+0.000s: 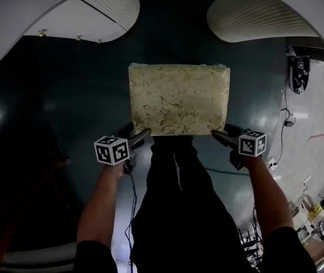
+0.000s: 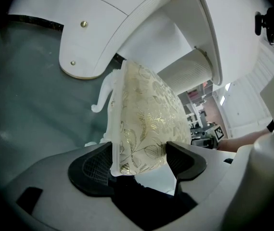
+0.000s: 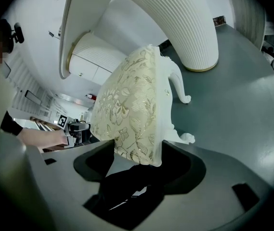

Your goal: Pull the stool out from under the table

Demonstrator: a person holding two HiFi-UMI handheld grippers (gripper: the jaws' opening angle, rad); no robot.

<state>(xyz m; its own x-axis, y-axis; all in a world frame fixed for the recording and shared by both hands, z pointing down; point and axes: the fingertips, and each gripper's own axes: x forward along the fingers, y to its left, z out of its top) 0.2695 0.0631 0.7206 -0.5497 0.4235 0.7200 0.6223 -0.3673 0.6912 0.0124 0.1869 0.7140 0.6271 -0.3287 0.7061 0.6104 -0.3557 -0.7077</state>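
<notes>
Stool (image 1: 179, 98) clamped by left tongs (image 1: 141, 136), right tongs (image 1: 221, 134), white table (image 1: 13, 21) beyond

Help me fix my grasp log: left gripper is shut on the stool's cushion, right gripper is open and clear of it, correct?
No: the right gripper is shut on the stool's cushion too, as the right gripper view shows. The left gripper is shut on it, as you say.

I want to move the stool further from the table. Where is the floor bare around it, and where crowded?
The dark floor is bare left of the stool, in front of the white table, and right of it, up to the cables. Crowded: the near side, where the person's legs, the left tongs and the right tongs meet it.
</notes>
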